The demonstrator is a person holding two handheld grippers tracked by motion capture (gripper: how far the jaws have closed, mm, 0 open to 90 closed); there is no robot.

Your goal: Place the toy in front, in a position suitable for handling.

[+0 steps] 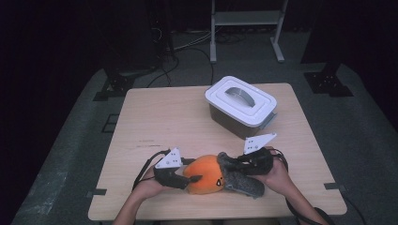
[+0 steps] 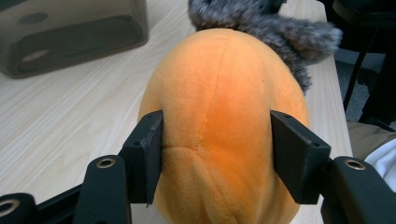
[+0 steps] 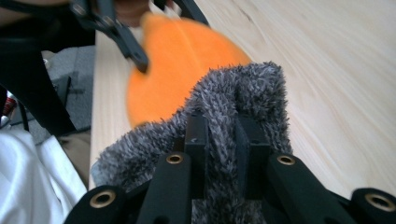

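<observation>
The person's two forearms are coming in over the near edge of the pale wooden table [image 1: 155, 117], and each hand is holding one black two-jaw gripper. Between them one plush toy is lying: a round orange plush body [image 1: 204, 174] with a shaggy grey fur part [image 1: 241, 180] joined to its right end. The toy is sitting close to the table's near edge, with only a narrow strip of bare wood between it and that edge.

The left gripper [image 2: 217, 154] is clamping the orange body, its two flat jaws pressing into the soft sides from either flank. The right gripper [image 3: 222, 144] is pinching a fold of the grey fur, its jaws standing almost together with only the tuft between them. In the high view the left gripper [image 1: 192, 179] is sitting at the toy's left end and the right gripper [image 1: 234, 164] at its right.

One white-lidded, dark-walled plastic box with a grey handle [image 1: 240, 105] is standing beyond the toy, toward the table's far right corner and well apart from the toy. To the left of the toy and beyond it, wide bare wood is lying open out to the table's left and far edges.
</observation>
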